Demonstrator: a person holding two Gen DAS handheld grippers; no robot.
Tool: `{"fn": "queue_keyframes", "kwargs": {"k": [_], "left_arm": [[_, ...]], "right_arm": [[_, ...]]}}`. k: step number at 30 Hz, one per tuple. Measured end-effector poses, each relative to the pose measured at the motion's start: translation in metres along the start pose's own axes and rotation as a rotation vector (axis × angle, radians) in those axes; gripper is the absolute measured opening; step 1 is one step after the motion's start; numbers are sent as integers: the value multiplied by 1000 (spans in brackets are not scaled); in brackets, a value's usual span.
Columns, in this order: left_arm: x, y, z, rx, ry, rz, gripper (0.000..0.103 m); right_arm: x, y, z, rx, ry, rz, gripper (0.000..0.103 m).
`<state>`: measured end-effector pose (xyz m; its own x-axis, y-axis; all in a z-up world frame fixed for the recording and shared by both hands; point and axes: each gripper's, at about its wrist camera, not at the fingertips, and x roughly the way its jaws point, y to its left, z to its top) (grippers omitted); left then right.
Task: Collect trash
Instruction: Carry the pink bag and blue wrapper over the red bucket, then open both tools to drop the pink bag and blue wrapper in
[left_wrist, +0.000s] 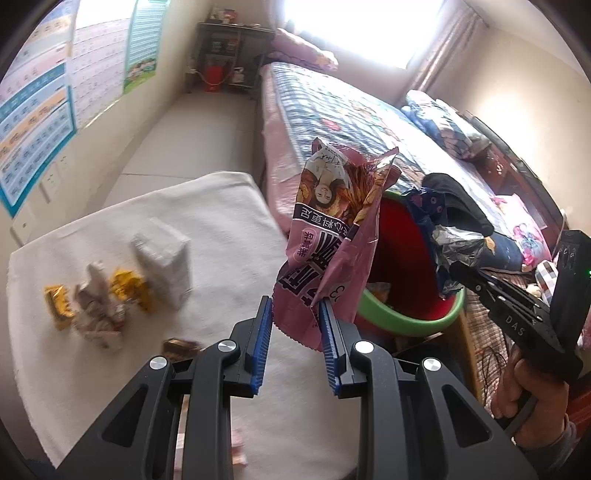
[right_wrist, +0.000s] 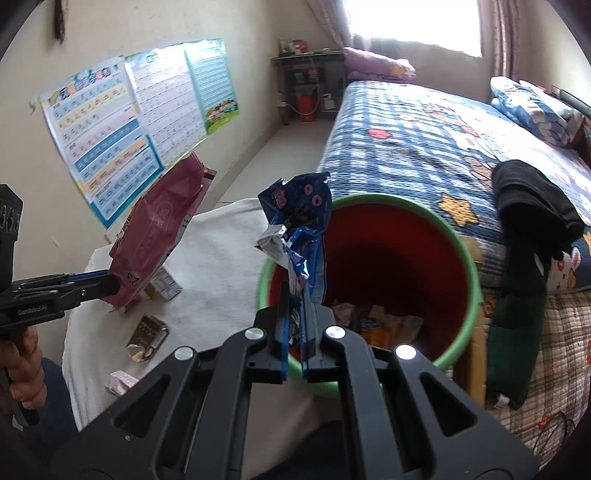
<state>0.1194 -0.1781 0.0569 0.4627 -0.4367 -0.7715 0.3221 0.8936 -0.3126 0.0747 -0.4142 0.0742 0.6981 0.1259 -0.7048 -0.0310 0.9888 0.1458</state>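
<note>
In the left wrist view my left gripper (left_wrist: 294, 306) is shut on the bottom edge of a pink snack bag (left_wrist: 332, 229), which stands up above the table's right edge beside the bin. The bin (left_wrist: 399, 321) is red with a green rim and has wrappers at its bottom. My right gripper (right_wrist: 295, 291) is shut on a crumpled blue and silver wrapper (right_wrist: 299, 206), held over the bin's near left rim (right_wrist: 474, 280). From the right wrist view the left gripper (right_wrist: 114, 284) holds the pink bag (right_wrist: 159, 229) over the table.
On the table's white cloth (left_wrist: 221, 229) lie yellow wrappers (left_wrist: 129, 291), crumpled paper (left_wrist: 98, 314), a white carton (left_wrist: 164, 266) and a gold wrapper (right_wrist: 147, 336). A bed with a blue checked quilt (right_wrist: 406, 140) and a black garment (right_wrist: 532, 199) stands behind the bin.
</note>
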Motion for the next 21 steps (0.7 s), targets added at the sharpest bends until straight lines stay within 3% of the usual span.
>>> {"fn": "queue_keyframes", "kwargs": {"k": [21], "left_arm": [[41, -85, 42, 120, 31, -69, 24]], "right_arm": [[-12, -64, 5, 95, -43, -58, 5]]}}
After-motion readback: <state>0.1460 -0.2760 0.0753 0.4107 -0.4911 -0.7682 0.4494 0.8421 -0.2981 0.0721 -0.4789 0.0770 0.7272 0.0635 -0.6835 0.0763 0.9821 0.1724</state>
